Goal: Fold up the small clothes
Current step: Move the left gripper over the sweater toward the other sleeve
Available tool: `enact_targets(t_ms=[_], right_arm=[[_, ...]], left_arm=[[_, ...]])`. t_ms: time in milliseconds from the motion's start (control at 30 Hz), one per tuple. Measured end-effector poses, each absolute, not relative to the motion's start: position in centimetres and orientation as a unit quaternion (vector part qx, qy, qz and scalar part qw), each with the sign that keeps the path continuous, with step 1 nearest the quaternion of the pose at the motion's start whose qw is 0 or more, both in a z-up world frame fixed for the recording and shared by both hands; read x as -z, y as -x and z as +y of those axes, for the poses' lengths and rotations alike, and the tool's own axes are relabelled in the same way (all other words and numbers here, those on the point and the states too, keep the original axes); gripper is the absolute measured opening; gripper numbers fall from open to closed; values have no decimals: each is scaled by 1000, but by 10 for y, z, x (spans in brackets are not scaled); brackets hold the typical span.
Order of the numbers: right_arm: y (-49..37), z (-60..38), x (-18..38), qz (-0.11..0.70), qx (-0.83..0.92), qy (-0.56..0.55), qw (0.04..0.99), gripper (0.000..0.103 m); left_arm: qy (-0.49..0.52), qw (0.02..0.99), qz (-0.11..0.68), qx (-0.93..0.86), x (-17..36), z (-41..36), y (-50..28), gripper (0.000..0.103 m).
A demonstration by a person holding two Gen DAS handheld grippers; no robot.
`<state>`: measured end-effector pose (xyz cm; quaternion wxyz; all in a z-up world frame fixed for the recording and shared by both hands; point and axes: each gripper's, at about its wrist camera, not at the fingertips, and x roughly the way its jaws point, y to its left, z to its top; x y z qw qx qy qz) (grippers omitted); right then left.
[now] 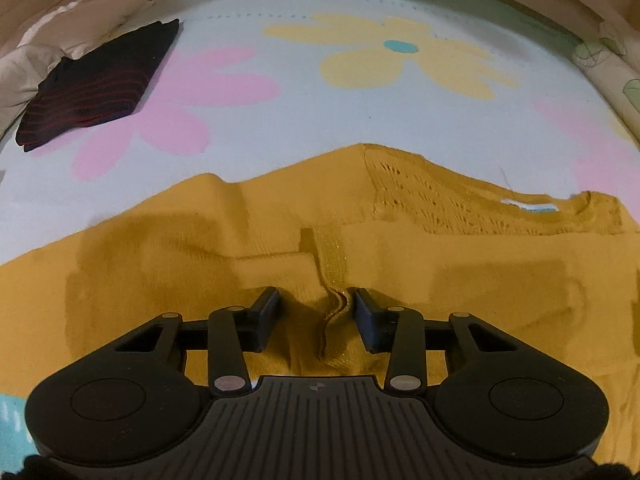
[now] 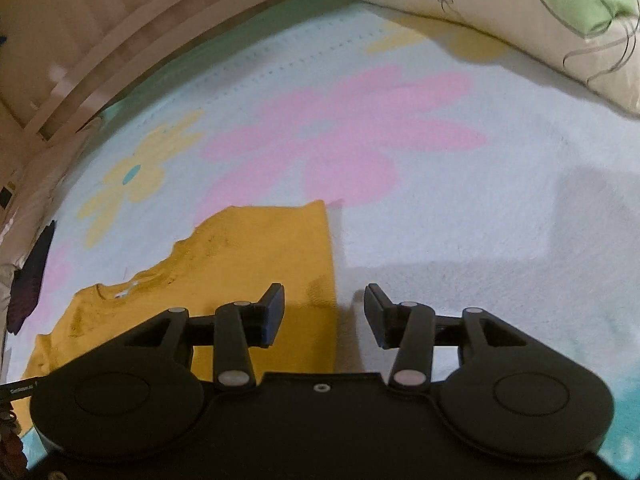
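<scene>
A: L gripper [image 1: 316, 312] first. What's it doing?

B: Jaws apart, fairly wide, w/ a raised ridge of the mustard top [image 1: 248, 240] bunched between the fingers [image 1: 268, 308]. Fabric touches or nearly touches the R-side pad; can't tell if it's pinched yet, looks like not.

A: And the R gripper [image 2: 324, 312]?

B: Also spread wide, holding nothing. It hovers right over the top's straight side edge: one finger above the yellow cloth, the other above the bare flower blanket [image 2: 440, 220].

A: How will the garment handle?

B: My guess: light, v. soft knit, no stiffness, it'll sag and drape from any grip point. The openwork panel near the neckline [image 1: 528, 206] could snag on a fingertip, so avoid that. Plush blanket probably drags on it a bit.

A: Where to grab?

B: I'd say hem or side edge, catching both layers in one pinch. The ridge at the L gripper is a ready handle; R could take the edge directly under it.

A: Where's it lie overall?

B: Spread flat on the blanket, just ahead of and under both grippers, neck off to the L gripper's right. A dark striped folded item [image 1: 100, 84] sits well apart, far left.
</scene>
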<state>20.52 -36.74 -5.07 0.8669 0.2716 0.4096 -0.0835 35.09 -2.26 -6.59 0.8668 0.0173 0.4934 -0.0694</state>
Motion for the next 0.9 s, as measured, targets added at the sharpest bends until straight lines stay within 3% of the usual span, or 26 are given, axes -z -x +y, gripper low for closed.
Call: enact_targets(t_ms=[100,133,200,333,433,500,533,567,633,800,900], right_arm=[[-205,-366,58,407,69,-279,867,54],[-205,-363,58,408,65,-276,868,44],[-207,-359,58,417,53,-267,867,12],[-209,-348,42,421,94,-161,888,9],[-206,-357,43,420,99,-184,883,9],[-206,-356,46,424,95,-184,881,11],[-209,-355,47,425,91,-187,881,21],[-209,-355,45,424,94,-193,880,22],[-207,-356,38,412,109,-200,882,43],[-207,-343,12,382,102,-173,902,47],[-209,-328,9,391,71,-170,902,57]], left_arm=[[-28,869,489,70,66,-27,-352,40],[-32,869,489,69,65,-28,-351,40],[-37,870,487,68,65,-30,-350,40],[-37,871,484,75,63,-31,-351,40],[-40,871,484,76,64,-31,-350,40],[-36,870,486,76,63,-30,-350,40],[-33,869,488,78,63,-28,-352,40],[-28,868,490,80,61,-25,-353,40],[-7,867,490,88,58,-16,-356,40],[93,865,480,112,54,21,-359,40],[134,855,486,118,57,40,-361,42]])
